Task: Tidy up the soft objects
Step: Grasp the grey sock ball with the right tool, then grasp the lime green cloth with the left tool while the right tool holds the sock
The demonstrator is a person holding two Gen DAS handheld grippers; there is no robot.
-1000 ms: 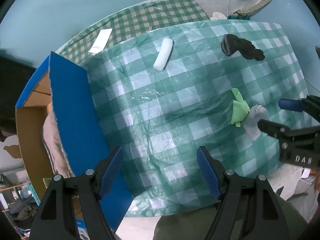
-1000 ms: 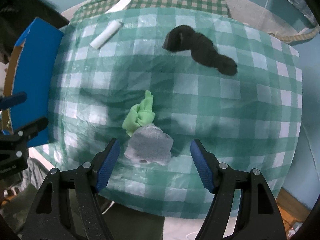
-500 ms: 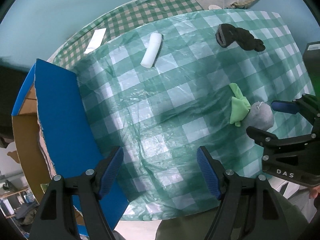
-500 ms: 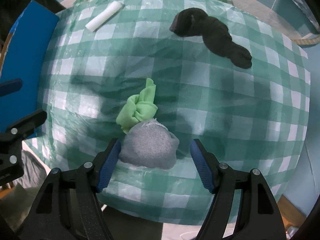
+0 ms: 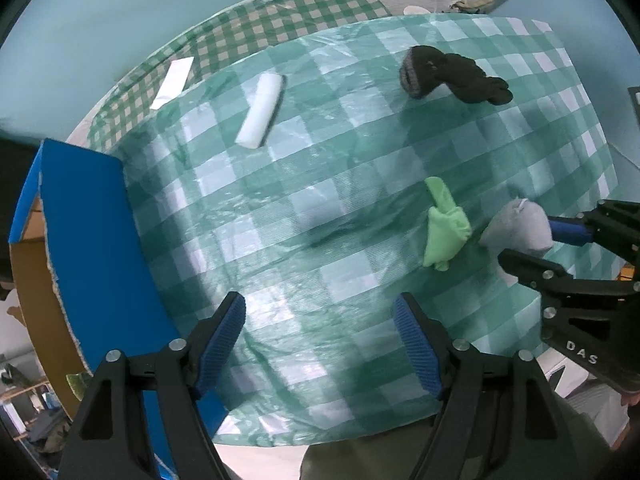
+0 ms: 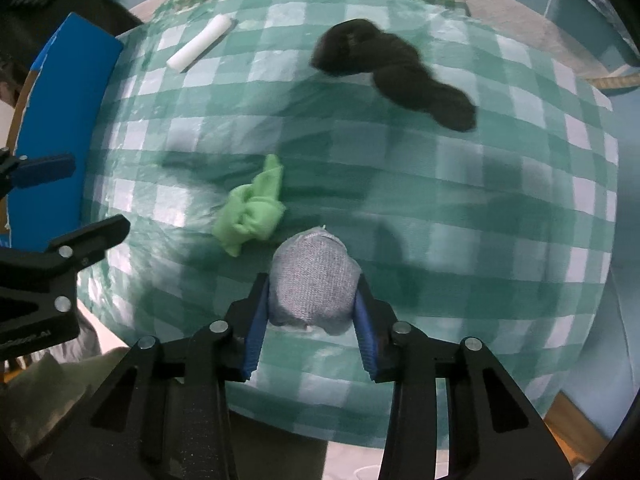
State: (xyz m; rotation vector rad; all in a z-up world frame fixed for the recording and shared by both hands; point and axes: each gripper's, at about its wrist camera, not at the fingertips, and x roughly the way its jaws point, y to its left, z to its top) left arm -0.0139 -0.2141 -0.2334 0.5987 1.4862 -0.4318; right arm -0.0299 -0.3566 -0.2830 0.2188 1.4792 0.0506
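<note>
Right gripper (image 6: pixel 310 322): jaws just closed, blue pads pressed on the grey knitted sock ball (image 6: pixel 312 280) at the near table edge.
Left gripper (image 5: pixel 320 340): wide apart, nothing held.
Outstanding: green sock bundle (image 6: pixel 252 212), black sock roll (image 6: pixel 392 72), white roll (image 6: pixel 200 42) on the checked cloth.
Blue cardboard box (image 5: pixel 92 240): at left (presumably the destination).

Green-and-white checked plastic sheet (image 5: pixel 328 184) over a checked tablecloth (image 5: pixel 288 20), with a white paper strip (image 5: pixel 173 82) there.
</note>
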